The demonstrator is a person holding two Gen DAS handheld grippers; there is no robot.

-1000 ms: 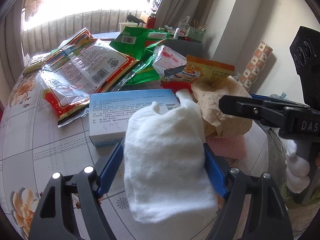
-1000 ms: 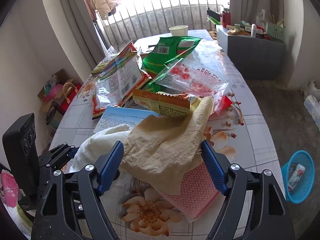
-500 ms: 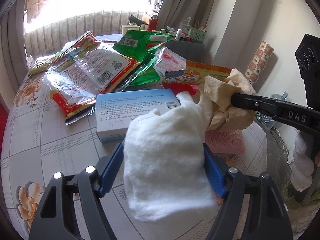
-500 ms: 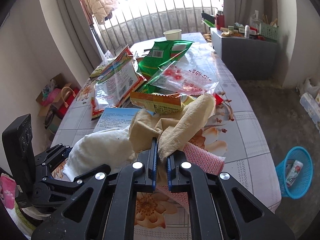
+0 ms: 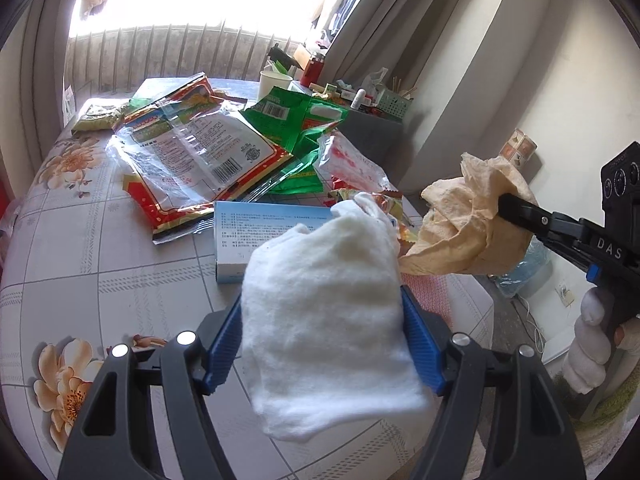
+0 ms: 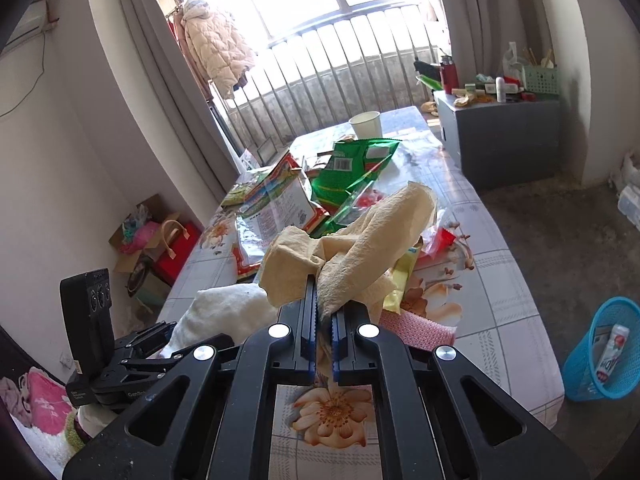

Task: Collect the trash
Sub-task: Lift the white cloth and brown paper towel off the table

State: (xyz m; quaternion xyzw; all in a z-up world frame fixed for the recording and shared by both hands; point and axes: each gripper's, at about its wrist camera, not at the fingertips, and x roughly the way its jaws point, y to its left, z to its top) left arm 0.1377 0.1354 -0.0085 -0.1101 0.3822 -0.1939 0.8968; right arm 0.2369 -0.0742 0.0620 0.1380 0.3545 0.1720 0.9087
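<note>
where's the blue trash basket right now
In the right wrist view the blue trash basket stands on the floor at the far right, just off the table edge, with a small carton inside; the left wrist view does not show it.

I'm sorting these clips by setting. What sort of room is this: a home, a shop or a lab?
Most likely a lived-in home. A padded coat hangs by the barred window, the table wears a flowered cloth strewn with snack wrappers, and a small blue waste basket stands on the floor.
</note>
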